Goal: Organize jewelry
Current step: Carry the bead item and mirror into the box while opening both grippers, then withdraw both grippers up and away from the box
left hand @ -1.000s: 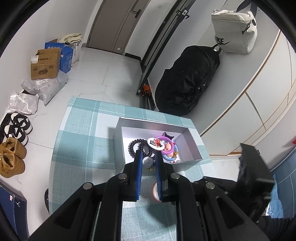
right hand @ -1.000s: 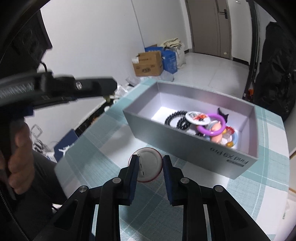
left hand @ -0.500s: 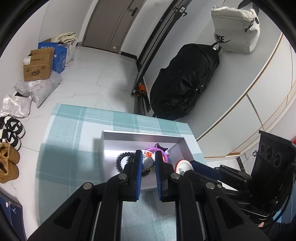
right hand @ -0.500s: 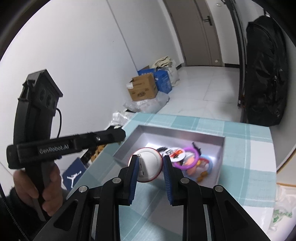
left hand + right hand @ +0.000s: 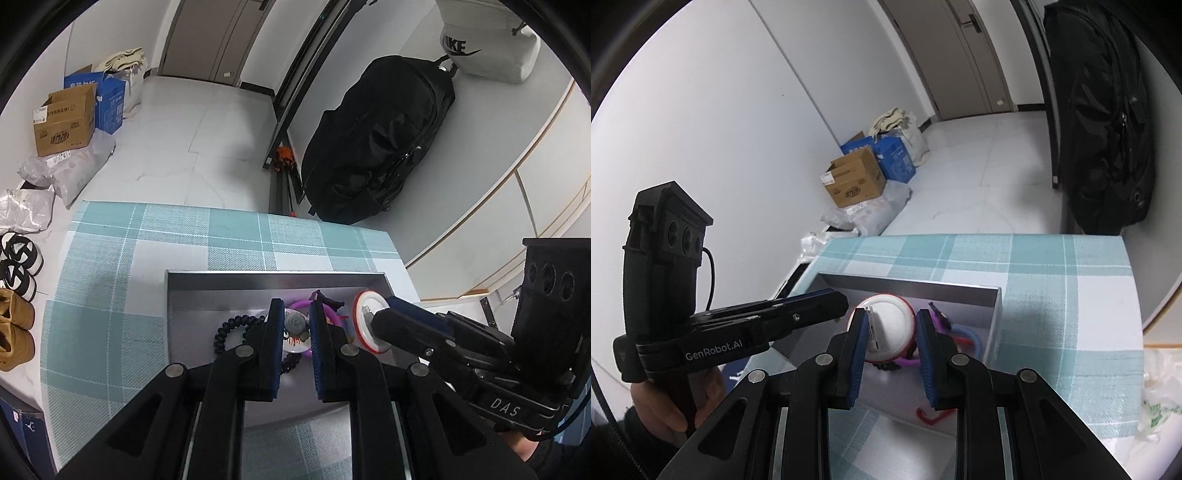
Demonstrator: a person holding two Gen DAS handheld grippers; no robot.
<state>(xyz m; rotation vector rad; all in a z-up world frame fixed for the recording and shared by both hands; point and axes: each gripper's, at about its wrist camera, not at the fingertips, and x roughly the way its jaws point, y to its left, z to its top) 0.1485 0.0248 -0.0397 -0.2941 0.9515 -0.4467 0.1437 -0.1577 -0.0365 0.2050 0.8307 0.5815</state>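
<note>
Right now both tongs hang over the grey box on the checked worktop, each carrying a piece, so this looks like the drop-in step.

Left tongs: pressed together on a small grey charm, pinched right at the tips w/ the pads nearly meeting. It's a tiny thing, so a tip pinch is prob. the only hold that works. They point down into the box, directly above the pile already in there: black bead bracelet just left of the tips, purple ring behind them, a printed badge under them.

Right tongs: partly spread, clamped on a round white badge w/ red rim. The badge stands on edge between the pads, held across its width, which keeps its face clear and lets it fall flat once let go. In the left view it sits just right of the left tongs, over the right end of the box, near the wall.

More bits show past the right tips: purple ring, a blue ring, some red. A red hook-like piece lies under the right tongs, nearer the camera than the tips; can't tell if it's inside the box or on the worktop.

Judgement: the two tongs are close side by side, so releasing one at a time seems safer, else they could knock each other. Charm may cling to the pads, being so light.
</note>
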